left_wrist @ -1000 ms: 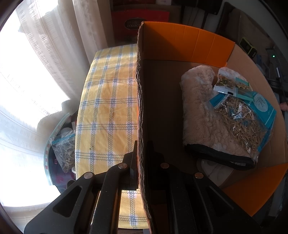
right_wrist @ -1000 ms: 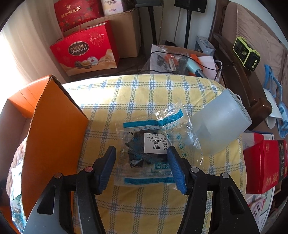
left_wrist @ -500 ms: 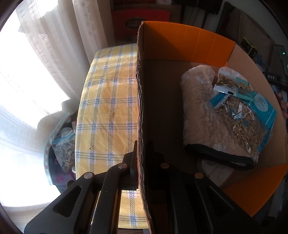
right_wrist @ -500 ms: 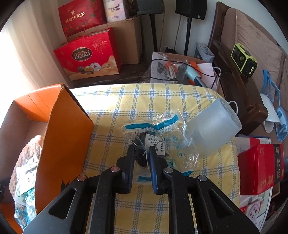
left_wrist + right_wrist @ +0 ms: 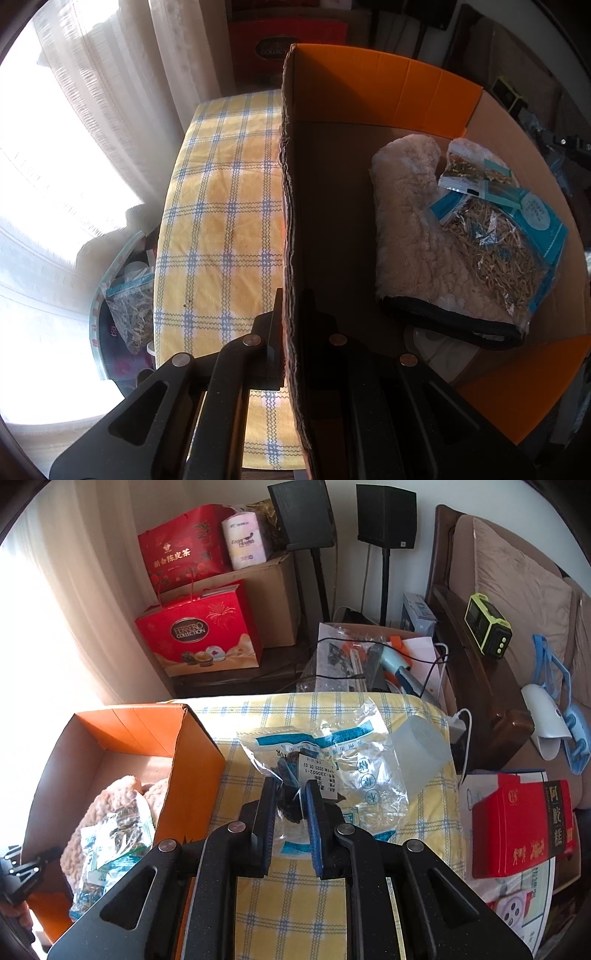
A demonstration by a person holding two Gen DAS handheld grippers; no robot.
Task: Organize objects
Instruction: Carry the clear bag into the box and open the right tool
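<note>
My left gripper (image 5: 290, 310) is shut on the near wall of the orange cardboard box (image 5: 424, 81). Inside the box lie a beige fleece mitt (image 5: 410, 221) and two clear packets of dried herbs (image 5: 495, 236). My right gripper (image 5: 291, 794) is shut on a clear plastic bag of dark dried pieces (image 5: 332, 768) and holds it lifted above the yellow checked tablecloth (image 5: 295, 904), just right of the box (image 5: 199, 753). The mitt (image 5: 122, 794) and packets (image 5: 110, 842) also show in the right wrist view.
A translucent plastic cup (image 5: 421, 753) lies on its side on the cloth at the right. A red tin (image 5: 521, 827) sits beyond the table's right edge. Red gift boxes (image 5: 199, 638), speakers and a sofa (image 5: 517, 590) stand behind. A curtain (image 5: 92, 110) hangs left.
My right gripper closed on the bag of dark pieces and raised it off the cloth. The left gripper and box have stayed still.
</note>
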